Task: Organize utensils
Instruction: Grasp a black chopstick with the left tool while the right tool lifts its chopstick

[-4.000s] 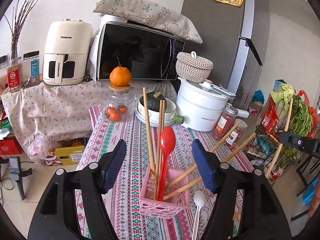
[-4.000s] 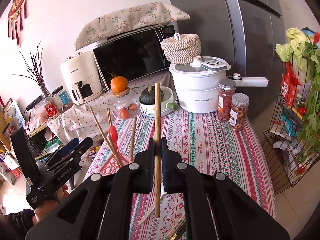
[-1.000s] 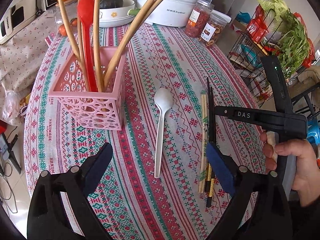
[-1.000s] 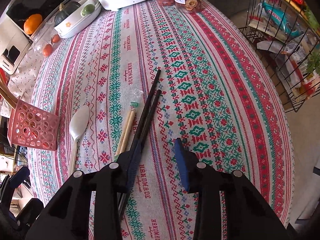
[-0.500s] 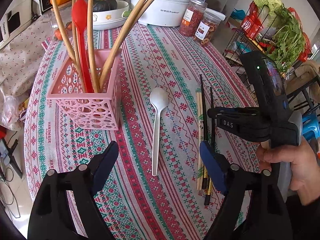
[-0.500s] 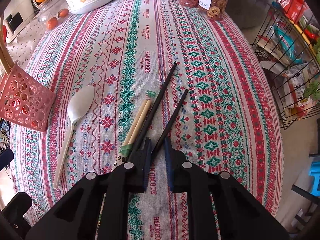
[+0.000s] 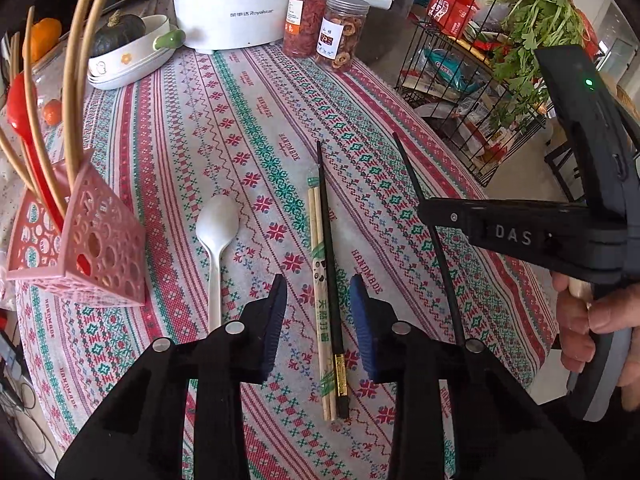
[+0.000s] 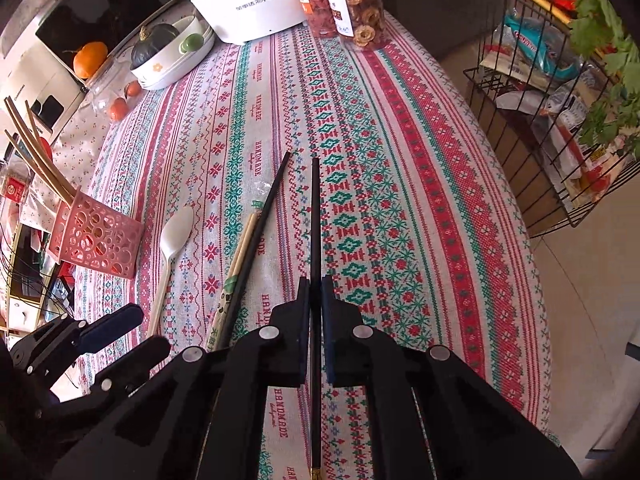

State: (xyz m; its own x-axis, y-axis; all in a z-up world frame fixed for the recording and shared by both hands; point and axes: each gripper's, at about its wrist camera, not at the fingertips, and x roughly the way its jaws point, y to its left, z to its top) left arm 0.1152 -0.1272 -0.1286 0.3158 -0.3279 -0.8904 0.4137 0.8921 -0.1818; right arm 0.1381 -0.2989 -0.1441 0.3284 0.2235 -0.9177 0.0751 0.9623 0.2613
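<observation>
right gripper (image 8: pixel 316 312): padded jaws pinched on a thin black chopstick (image 8: pixel 315 224), pointing 12 o'clock | left gripper (image 7: pixel 320 320): jaws partly open, empty, straddling a second black chopstick (image 7: pixel 329 248) and a paper-sleeved wooden pair (image 7: pixel 318 264) flat on the woven tabletop (image 7: pixel 248 120) | white plastic spoon (image 7: pixel 216 236) at 10 o'clock | perforated pink basket (image 7: pixel 96 256) at 9 o'clock, holding bamboo sticks.

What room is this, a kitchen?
Most likely a home kitchen or dining corner: a white electric cooker and clear jars of dried food stand on a patterned tablecloth, beside a black wire rack of vegetables.
</observation>
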